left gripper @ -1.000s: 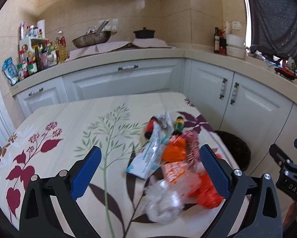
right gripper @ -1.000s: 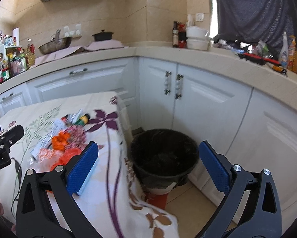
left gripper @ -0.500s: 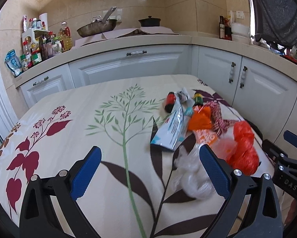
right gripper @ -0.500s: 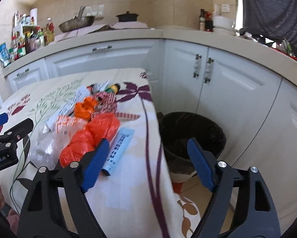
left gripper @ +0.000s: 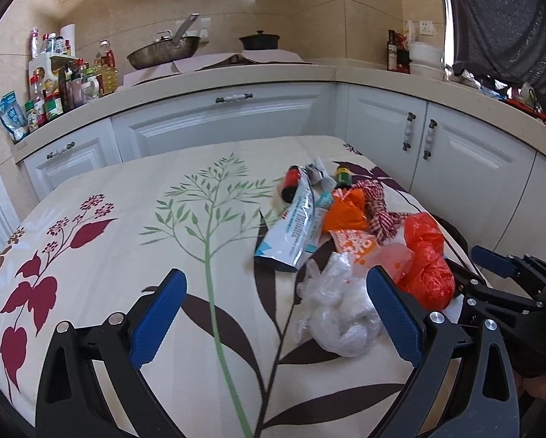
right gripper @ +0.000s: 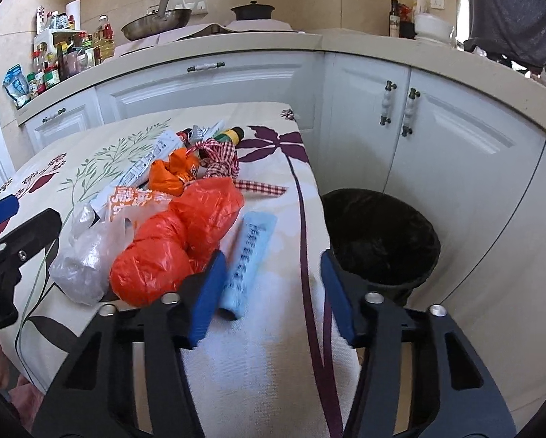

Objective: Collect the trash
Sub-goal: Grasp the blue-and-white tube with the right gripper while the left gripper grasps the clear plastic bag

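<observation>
Kitchen w/ white cabinets: trash heaped at the right edge of a floral-cloth worktop (right gripper: 258,365), likely because the black-lined bin (right gripper: 382,233) stands just below. Right hand-held gripper (right gripper: 269,292), jaws just narrowing, nothing pinched, hovers by a pale-blue tube (right gripper: 247,255) & orange bag (right gripper: 174,244). Left hand-held gripper (left gripper: 273,314) gapes wide, empty, near a clear bag (left gripper: 338,310). Only the right view shows bin & tube.

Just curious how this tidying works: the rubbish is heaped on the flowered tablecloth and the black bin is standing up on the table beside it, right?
Not quite. The rubbish, such as the orange plastic bag, does lie on the flowered tablecloth, but the black bin stands on the floor beside the table, in front of the white cabinets. The right wrist view shows this.
</observation>
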`<state>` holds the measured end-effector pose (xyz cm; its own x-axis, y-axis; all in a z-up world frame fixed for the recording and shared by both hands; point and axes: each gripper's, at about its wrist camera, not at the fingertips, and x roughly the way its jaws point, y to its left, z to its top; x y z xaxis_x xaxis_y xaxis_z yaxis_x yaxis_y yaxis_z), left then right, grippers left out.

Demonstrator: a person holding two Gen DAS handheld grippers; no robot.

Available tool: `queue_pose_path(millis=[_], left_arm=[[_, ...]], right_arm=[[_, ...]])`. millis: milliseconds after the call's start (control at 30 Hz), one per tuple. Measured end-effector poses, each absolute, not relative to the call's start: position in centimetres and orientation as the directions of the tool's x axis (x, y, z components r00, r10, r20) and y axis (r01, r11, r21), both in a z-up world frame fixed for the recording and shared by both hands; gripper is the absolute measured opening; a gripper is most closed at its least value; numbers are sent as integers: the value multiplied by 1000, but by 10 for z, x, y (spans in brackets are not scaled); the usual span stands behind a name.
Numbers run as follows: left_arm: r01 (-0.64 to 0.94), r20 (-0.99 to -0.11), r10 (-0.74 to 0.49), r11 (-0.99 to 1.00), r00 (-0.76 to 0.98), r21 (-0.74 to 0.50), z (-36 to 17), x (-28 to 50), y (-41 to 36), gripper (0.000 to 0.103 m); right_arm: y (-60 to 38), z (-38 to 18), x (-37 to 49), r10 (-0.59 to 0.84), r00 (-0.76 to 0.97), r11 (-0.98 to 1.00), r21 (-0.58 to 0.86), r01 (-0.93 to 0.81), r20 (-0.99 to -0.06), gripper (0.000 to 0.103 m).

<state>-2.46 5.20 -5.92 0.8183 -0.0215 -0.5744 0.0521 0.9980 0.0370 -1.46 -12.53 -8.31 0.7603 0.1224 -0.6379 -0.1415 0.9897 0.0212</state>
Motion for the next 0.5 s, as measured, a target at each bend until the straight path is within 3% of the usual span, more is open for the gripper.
queue_pose_path(millis=[100,267,300,333,367,500], left_arm=[[79,-587,-48,996,808,28,-63,-24,47,96],[113,-593,-60,992,803,52,-70,-24,36,92],[119,-598,-65,992,799,51,-71,-23,34,89],[124,-602,-69,991,795,50,-72,-22,33,74],[136,-611,-78,990,788,49,-74,-20,32,65],[140,-632,-81,989,771,45,-82,-19,30,61]], right_arm=[[-128,-86,-14,134,754,989,36,-145,-643,41],[-131,-86,-16,147,754,987,41,-157,-641,24],[-131,-86,-16,148,754,987,43,-158,-640,22],[-132,-87,-16,152,754,986,47,-159,-639,21],[-133,-87,-16,154,755,986,49,-160,-638,20],[-135,-87,-16,158,758,985,52,-163,-632,17]])
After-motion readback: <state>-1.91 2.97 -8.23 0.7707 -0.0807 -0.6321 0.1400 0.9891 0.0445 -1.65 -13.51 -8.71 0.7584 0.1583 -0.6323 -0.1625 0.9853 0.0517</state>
